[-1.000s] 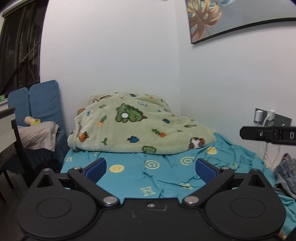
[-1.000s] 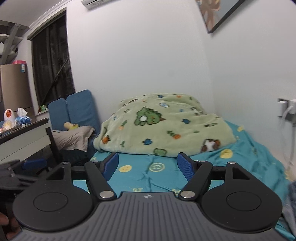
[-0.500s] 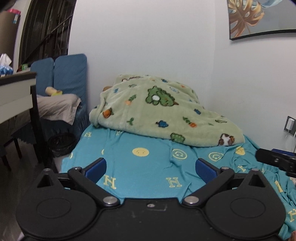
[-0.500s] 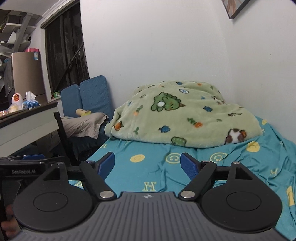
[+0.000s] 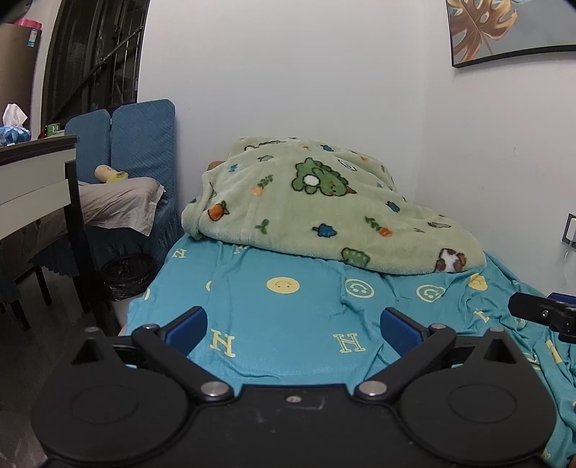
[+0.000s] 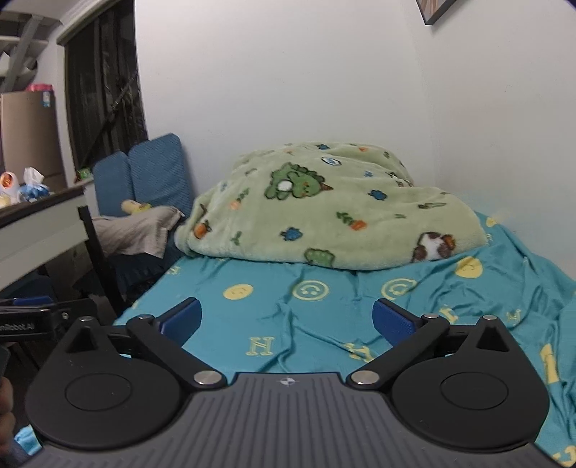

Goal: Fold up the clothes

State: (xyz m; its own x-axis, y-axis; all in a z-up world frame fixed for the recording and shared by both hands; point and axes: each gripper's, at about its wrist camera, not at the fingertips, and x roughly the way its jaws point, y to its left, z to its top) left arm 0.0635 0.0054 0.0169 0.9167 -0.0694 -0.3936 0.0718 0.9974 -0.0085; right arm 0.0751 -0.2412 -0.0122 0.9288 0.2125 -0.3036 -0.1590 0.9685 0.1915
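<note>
We hold both tongs over the near end of the bed, whose teal sheet [image 5: 288,316] is printed with yellow smiley faces and letter H marks and lies wrinkled across the mattress. No garment to fold shows in either view now; the only loose cloth on the bed is a pale green fleece blanket [image 5: 324,212] with dinosaur and carrot prints, heaped at the far end against the white wall [image 5: 288,72], well apart from both tongs.

Our left gripper [image 5: 293,325] hangs above the sheet with its blue pads spread wide and nothing between them. Our right gripper [image 6: 286,320] is likewise spread wide and empty, over the sheet's creased middle. In the left view the tip of the right tool pokes in at the right edge; in the right view the left tool shows at the left edge, with part of a hand [image 6: 4,399] below it.

To the left of the bed stands a blue padded headboard or cushion [image 5: 140,140] with a beige cloth [image 5: 118,205] draped below it, a white desk [image 5: 32,180] bearing a tissue pack [image 5: 14,124], and a dark window [image 5: 97,54]. A framed leaf picture [image 5: 511,28] hangs on the right wall, above a wall socket [image 5: 570,230].
</note>
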